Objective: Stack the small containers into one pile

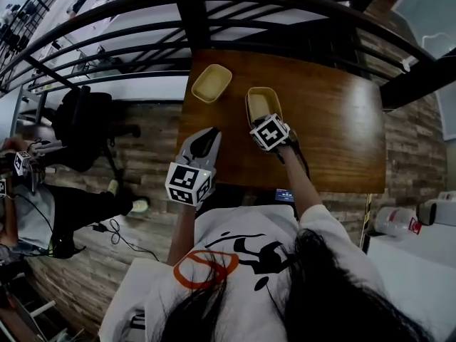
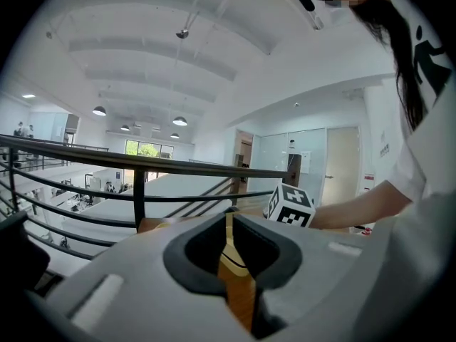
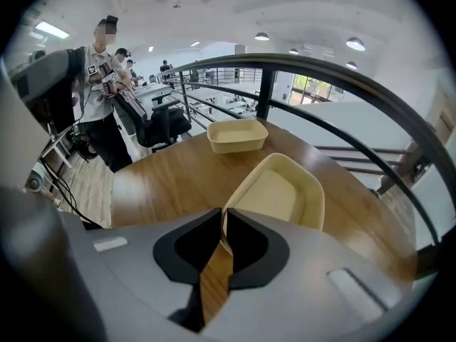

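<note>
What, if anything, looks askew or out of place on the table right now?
Only the near container: the right gripper pinches its rim, and it looks tilted, unlike the far container, which sits flat. Nothing appears spilled or damaged.

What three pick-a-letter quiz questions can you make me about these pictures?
1. Where is the farther pale yellow plastic container?
A) near the far left corner of the brown wooden table
B) on the floor
C) inside the other container

2. How many pale yellow containers are on the table?
A) one
B) two
C) four

3. What are the right tongs doing?
A) hanging wide open
B) holding a spoon
C) pinching the rim of the nearer pale yellow plastic container

Answers: 1 A, it sits alone by the table's far left corner. 2 B, only two show. 3 C, the rim runs between the closed tongs.
</note>
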`<state>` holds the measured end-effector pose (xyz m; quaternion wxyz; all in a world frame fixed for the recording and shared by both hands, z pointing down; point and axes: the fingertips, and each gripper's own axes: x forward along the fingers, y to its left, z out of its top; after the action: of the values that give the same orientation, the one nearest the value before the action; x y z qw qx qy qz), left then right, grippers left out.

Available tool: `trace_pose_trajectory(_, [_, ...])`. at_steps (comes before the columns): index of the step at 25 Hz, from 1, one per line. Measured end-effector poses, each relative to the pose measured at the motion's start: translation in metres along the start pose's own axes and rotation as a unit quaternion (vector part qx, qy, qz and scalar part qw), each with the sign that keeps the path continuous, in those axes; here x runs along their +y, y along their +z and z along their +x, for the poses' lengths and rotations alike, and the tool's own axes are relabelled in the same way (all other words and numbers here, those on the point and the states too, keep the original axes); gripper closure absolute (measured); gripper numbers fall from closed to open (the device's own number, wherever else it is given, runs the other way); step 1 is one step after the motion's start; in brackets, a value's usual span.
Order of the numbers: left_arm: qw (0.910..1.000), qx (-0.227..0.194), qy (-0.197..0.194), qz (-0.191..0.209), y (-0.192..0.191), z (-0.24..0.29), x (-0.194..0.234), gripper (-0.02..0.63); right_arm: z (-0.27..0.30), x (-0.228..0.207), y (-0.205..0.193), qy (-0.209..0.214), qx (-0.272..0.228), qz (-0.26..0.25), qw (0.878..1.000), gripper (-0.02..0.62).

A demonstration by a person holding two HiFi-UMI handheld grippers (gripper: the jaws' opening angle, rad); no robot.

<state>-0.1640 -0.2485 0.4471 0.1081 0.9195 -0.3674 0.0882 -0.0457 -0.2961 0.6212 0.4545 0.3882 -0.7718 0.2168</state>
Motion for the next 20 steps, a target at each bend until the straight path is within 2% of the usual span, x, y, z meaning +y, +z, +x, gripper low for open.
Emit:
trace_pose_trajectory(4, [1.0000,-0.001,-0.005,-0.003,-0.002,-0.007,0.020,0.601,0.008,0.001,0.004,-0.008,-0.004,0.017,1.000,0.538])
trace_pose_trajectory(7, [1.0000,0.001,-0.008,-0.006,-0.005,-0.007,0.031,0.601,0.004,0.001,0.015,-0.014,-0.019,0.023,0.999,0.479])
trace_pose_trajectory(10, [0.9999,0.003,-0.012,-0.010,-0.008,-0.009,0.039,0.601,-0.001,0.008,0.034,-0.003,-0.049,0.021,0.999,0.462])
trace_pose_trajectory(15, [0.9998,0.010,-0.009,-0.012,-0.012,-0.013,0.047,0.601,-0.001,0.023,0.074,0.012,-0.097,-0.003,0.995,0.462])
trace_pose_trajectory(20, [0.9996,0.024,0.002,-0.013,-0.021,-0.025,0.068,0.601,0.024,0.046,0.114,0.032,-0.108,-0.042,0.993,0.454])
